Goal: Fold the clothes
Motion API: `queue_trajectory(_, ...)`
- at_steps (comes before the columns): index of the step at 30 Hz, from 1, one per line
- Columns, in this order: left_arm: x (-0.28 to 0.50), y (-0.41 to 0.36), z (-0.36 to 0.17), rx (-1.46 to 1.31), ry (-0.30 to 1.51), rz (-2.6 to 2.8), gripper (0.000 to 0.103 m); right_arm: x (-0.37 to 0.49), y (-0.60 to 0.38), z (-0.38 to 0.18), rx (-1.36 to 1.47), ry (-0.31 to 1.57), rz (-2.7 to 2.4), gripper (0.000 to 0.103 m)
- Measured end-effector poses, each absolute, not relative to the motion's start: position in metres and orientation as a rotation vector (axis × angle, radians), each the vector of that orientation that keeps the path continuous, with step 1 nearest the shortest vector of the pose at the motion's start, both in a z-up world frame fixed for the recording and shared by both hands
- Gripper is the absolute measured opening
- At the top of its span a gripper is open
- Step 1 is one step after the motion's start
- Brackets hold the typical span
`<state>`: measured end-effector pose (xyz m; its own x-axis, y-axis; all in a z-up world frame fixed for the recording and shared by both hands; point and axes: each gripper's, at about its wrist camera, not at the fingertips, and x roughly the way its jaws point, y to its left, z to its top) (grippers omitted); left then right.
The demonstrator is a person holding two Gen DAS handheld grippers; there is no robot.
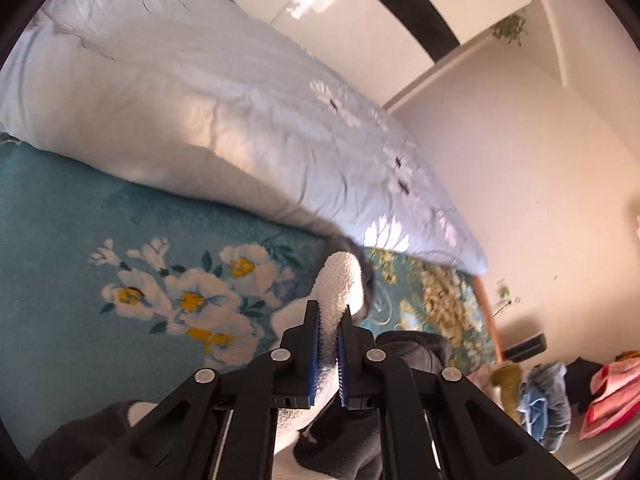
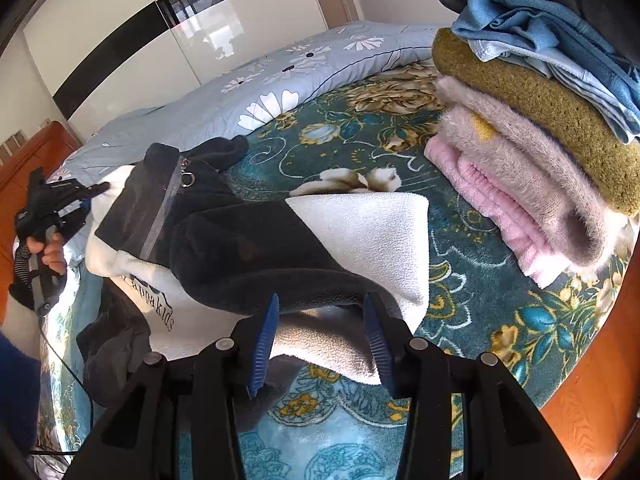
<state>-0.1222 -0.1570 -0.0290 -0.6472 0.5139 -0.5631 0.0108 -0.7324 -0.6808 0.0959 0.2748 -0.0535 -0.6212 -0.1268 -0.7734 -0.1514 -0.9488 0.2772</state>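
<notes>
A black and white fleece jacket point(image 2: 224, 236) with a grey zip lies partly folded on the teal floral blanket point(image 2: 460, 300). My right gripper point(image 2: 322, 300) stands open over the jacket's near edge. A fold of fleece lies between its blue pads point(image 2: 262, 344), and they do not press on it. In the left wrist view my left gripper point(image 1: 330, 312) is shut on a strip of the jacket's white fleece point(image 1: 338, 280), lifted off the blanket point(image 1: 80, 220). The right wrist view shows the left gripper point(image 2: 86, 196) at the jacket's far left edge, held by a hand point(image 2: 48, 252).
A stack of folded clothes point(image 2: 540, 152) stands at the right of the bed, and shows again as the clothes stack point(image 1: 552, 392). A light blue flowered quilt point(image 2: 280, 76) is bunched along the far side. The wooden bed frame point(image 2: 592, 380) borders the blanket at right.
</notes>
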Motion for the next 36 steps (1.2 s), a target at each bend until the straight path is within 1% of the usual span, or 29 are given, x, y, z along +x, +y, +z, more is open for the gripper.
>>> queue_trajectory(5,-0.047,-0.237,0.018,-0.89,-1.064,2.562,0.008,0.088,0.249,-0.06,-1.436,0.479,2.826,0.045)
queue_trajectory(9,0.021,-0.289,0.027,-0.814,-1.131,2.693,0.008,0.073,0.22,-0.067,-1.512,0.418,2.877,0.046)
queue_trajectory(11,0.05,-0.308,0.025,-0.83,-1.145,2.772,0.008,0.063,0.205,-0.07,-1.552,0.388,2.905,0.046)
queue_trajectory(12,0.063,-0.319,0.02,-0.846,-1.175,2.785,0.008,0.058,0.198,-0.071,-1.572,0.373,2.918,0.048)
queue_trajectory(16,0.102,-0.345,-0.017,-0.978,-1.314,2.789,0.008,0.041,0.159,-0.073,-1.639,0.24,3.0,0.05)
queue_trajectory(17,0.108,-0.344,-0.029,-1.038,-1.334,2.78,0.008,0.035,0.15,-0.073,-1.645,0.193,3.024,0.05)
queue_trajectory(19,0.117,-0.34,-0.051,-1.148,-1.347,2.776,0.008,0.028,0.13,-0.074,-1.662,0.034,3.052,0.05)
queue_trajectory(20,0.123,-0.337,-0.059,-1.172,-1.353,2.776,0.008,0.024,0.121,-0.075,-1.67,-0.048,3.063,0.05)
queue_trajectory(23,0.133,-0.334,-0.067,-1.189,-1.398,2.73,0.01,0.014,0.101,-0.086,-1.729,-0.186,3.034,0.05)
queue_trajectory(24,0.134,-0.333,-0.065,-1.192,-1.393,2.721,0.01,0.012,0.099,-0.09,-1.748,-0.196,3.016,0.05)
queue_trajectory(27,0.131,-0.33,-0.056,-1.209,-1.32,2.73,0.011,0.007,0.105,-0.094,-1.773,-0.109,2.976,0.05)
queue_trajectory(28,0.129,-0.328,-0.054,-1.225,-1.293,2.737,0.011,0.007,0.108,-0.094,-1.777,-0.068,2.967,0.048)
queue_trajectory(29,0.126,-0.326,-0.052,-1.241,-1.266,2.744,0.013,0.006,0.111,-0.093,-1.774,-0.041,2.957,0.032)
queue_trajectory(30,0.124,-0.325,-0.052,-1.26,-1.254,2.743,0.017,0.005,0.114,-0.093,-1.771,-0.015,2.947,0.009)
queue_trajectory(31,0.124,-0.326,-0.053,-1.277,-1.257,2.744,0.025,0.004,0.118,-0.093,-1.768,0.02,2.94,0.005)
queue_trajectory(32,0.124,-0.327,-0.053,-1.294,-1.26,2.744,0.03,0.004,0.123,-0.092,-1.765,0.056,2.932,0.005)
queue_trajectory(34,0.126,-0.331,-0.056,-1.322,-1.288,2.738,0.05,0.002,0.138,-0.087,-1.733,0.133,2.916,0.003)
queue_trajectory(36,0.13,-0.339,-0.059,-1.326,-1.331,2.726,0.052,0.0,0.156,-0.08,-1.682,0.19,2.899,0.002)
